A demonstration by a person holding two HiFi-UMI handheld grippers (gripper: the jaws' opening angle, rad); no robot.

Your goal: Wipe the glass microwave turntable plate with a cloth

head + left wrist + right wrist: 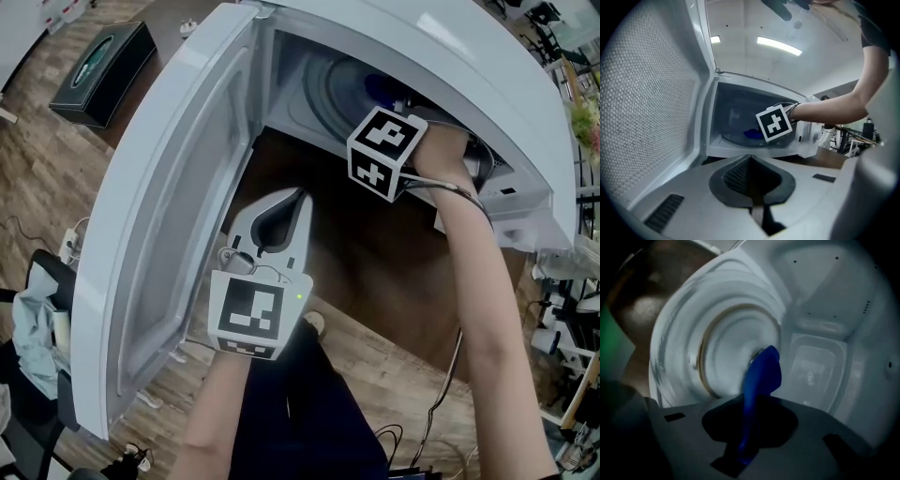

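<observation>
Our right tongs (748,427) are clenched on a blue cloth (761,373). It is pinched deep between the jaws, so a soft, folded tongue of it sticks out past the tips. We judge that this free end is meant to meet the glass and keep the hard jaws off it.

The glass turntable plate (722,348) lies just ahead of these tongs, on the floor of the microwave (487,84) cavity. It is a round, smooth, translucent disc with moulded concentric ridges and a pale ring beneath. The cloth's tip reaches over its centre; whether it presses we cannot tell.

Our left tongs (750,158) hang outside the opening, beside the swung-wide door (159,244), jaws together on nothing and clear of the working arm. Their pads (736,176) are dark and finely ribbed. The door's inner face is dotted mesh.
</observation>
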